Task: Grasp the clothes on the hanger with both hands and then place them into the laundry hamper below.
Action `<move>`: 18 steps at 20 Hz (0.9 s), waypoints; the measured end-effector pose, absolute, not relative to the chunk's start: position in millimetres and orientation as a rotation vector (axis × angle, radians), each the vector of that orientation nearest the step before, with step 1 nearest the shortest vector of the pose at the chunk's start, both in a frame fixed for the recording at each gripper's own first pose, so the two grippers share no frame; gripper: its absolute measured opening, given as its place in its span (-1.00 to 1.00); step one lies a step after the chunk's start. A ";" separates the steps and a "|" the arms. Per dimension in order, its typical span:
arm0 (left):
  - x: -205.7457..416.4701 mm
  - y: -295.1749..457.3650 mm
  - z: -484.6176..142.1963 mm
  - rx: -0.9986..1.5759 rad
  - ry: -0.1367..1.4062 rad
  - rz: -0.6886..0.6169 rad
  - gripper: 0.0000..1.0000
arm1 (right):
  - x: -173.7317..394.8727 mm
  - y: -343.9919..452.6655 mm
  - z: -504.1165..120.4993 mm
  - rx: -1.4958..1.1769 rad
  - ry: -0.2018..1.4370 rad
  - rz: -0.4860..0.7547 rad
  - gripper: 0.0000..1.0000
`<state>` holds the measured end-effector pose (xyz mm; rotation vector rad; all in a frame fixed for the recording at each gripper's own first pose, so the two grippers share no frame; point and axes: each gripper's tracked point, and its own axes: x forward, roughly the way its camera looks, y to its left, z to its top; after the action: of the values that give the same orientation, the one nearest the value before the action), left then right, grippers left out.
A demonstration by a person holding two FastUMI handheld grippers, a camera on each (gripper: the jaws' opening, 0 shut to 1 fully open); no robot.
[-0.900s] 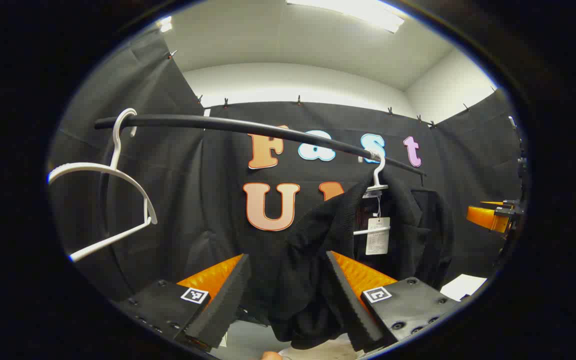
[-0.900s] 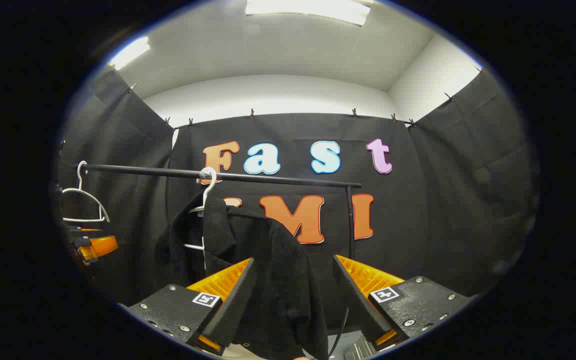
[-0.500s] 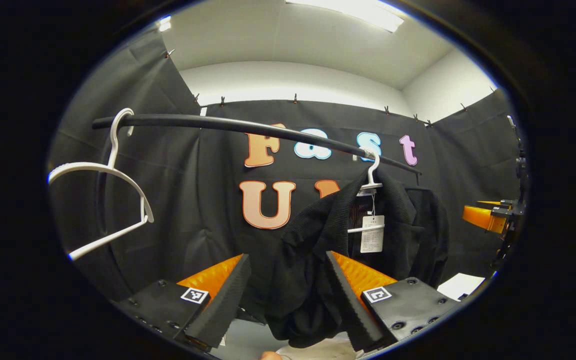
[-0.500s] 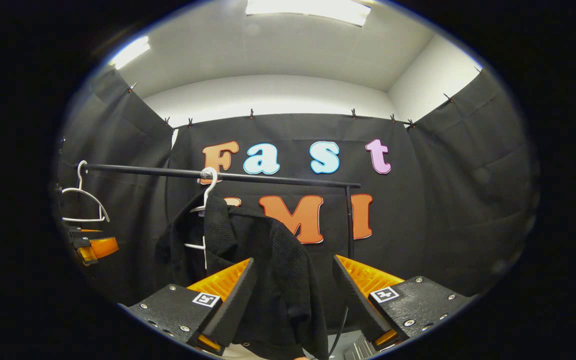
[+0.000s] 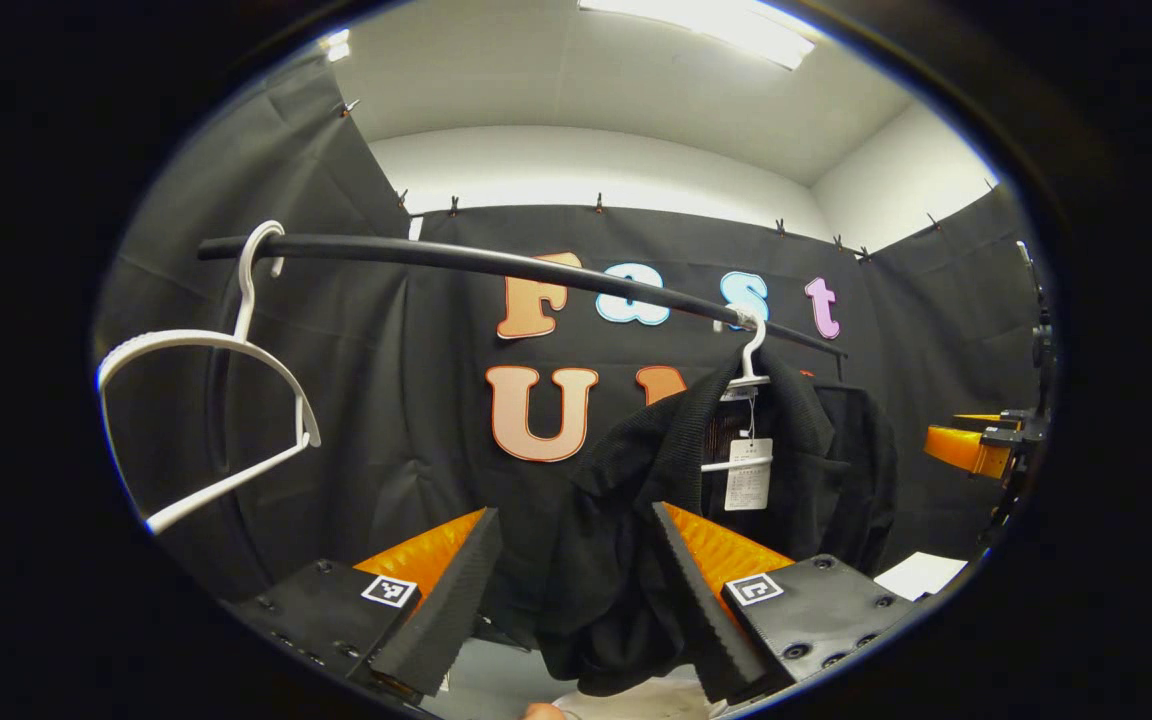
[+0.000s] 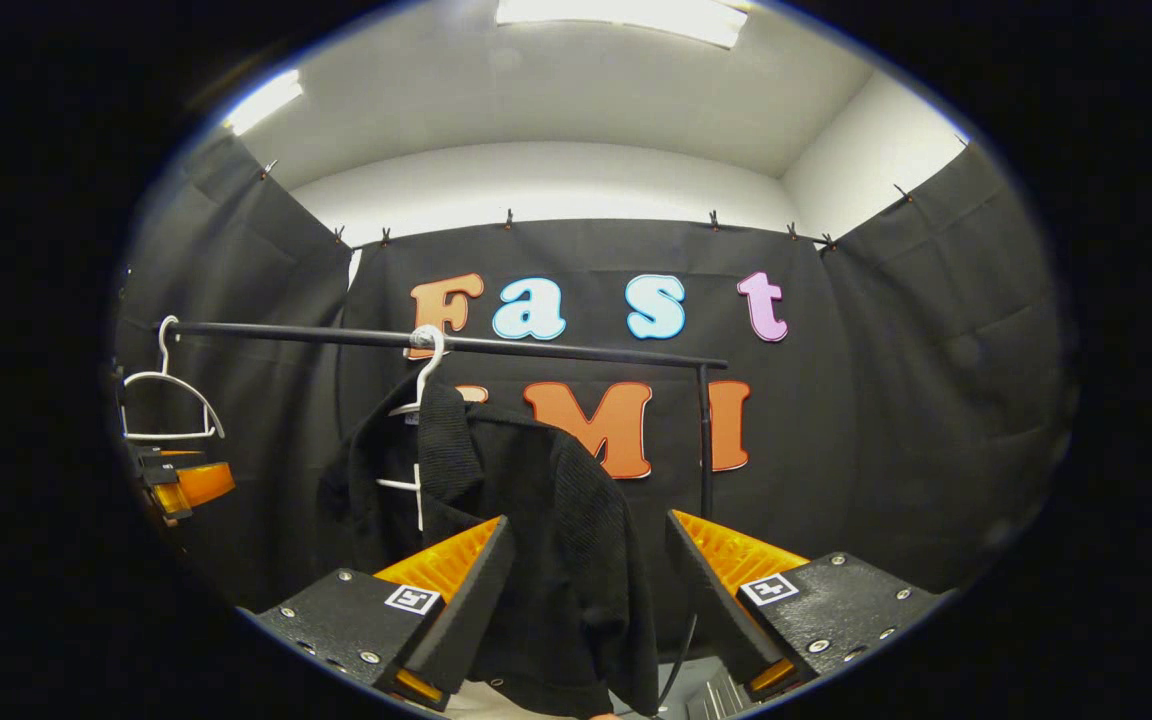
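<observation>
Since the earlier frames, little has shifted: seen from my left gripper view, the garment's hanger hook sits a touch further right along the rail, and in my right gripper view the whole rail and shirt have edged slightly right and upward.

Left gripper view: my left gripper [image 5: 576, 590] has its jaws spread wide, with the black garment [image 5: 636, 540] draped in the gap between my fingers [image 5: 441, 610]; I cannot tell whether either finger touches the cloth. The garment hangs from a white hanger [image 5: 751, 365] hooked on the black rail [image 5: 496, 262], with a white tag [image 5: 748, 473] dangling at the collar. An empty white hanger [image 5: 226, 360] hangs near the rail's other end, well apart from the garment. My right gripper [image 5: 971, 445] shows at the far right edge. Something pale [image 5: 636, 700] lies below the garment's hem; I cannot say what it is. A white sheet [image 5: 921, 575] lies low on the right.

Right gripper view: my right gripper [image 6: 586, 585] is likewise spread open, the garment [image 6: 536, 540] hanging between and behind my fingers [image 6: 466, 600], not pinched. Its hanger [image 6: 423, 370] is hooked on the rail [image 6: 536, 348], whose upright post [image 6: 705, 440] stands just right of the cloth. The empty hanger [image 6: 171, 395] hangs at the left end, with my left gripper [image 6: 181, 487] just below it.
</observation>
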<state>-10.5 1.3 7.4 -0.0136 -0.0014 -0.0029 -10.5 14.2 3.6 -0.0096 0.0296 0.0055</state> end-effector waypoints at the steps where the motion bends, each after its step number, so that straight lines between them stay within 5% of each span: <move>1: -11.3 0.3 7.3 -0.013 -0.002 -0.006 0.93 | -10.8 15.8 5.2 -0.005 0.028 0.007 0.87; 2: -12.3 -0.9 8.6 -0.011 -0.005 -0.009 0.92 | -11.4 15.9 7.6 -0.005 0.022 0.006 1.00; 3: -12.6 -1.7 11.0 -0.009 -0.012 -0.012 0.92 | -13.2 13.7 9.6 -0.010 0.015 0.000 0.87; 18: -17.5 9.1 3.8 -0.004 0.004 0.002 0.93 | -0.1 82.5 -25.6 -0.044 0.045 0.052 0.87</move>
<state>-17.5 9.1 3.8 -0.0039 0.0043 0.0024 -0.1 82.5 -25.6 -0.0439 0.0454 0.0524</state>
